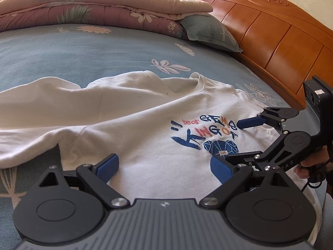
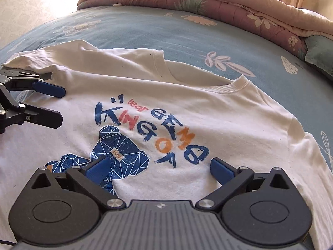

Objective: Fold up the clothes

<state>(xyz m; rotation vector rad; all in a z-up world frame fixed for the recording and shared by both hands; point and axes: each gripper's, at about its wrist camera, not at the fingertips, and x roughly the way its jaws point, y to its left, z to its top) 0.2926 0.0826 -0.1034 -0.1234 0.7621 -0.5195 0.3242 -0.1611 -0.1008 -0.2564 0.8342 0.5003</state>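
A white T-shirt [image 1: 124,125] with a blue bear print and coloured letters lies face up on the bed, its collar toward the quilt. Its far half near the collar is rumpled and partly folded over. My left gripper [image 1: 164,168] is open just above the shirt's lower chest, with nothing between its blue pads. In the same view my right gripper [image 1: 239,139] is open beside the print, held by a hand [image 1: 312,162]. The right wrist view shows my right gripper [image 2: 160,169] open over the shirt [image 2: 208,108] at the bear print, and the left gripper [image 2: 58,104] open at the left.
The bed has a blue floral sheet [image 1: 83,52]. A folded pink floral quilt [image 1: 93,6] and a grey-green pillow [image 1: 212,33] lie at the far side. A wooden headboard [image 1: 270,31] runs along the right. Bare sheet [image 2: 166,27] lies beyond the shirt.
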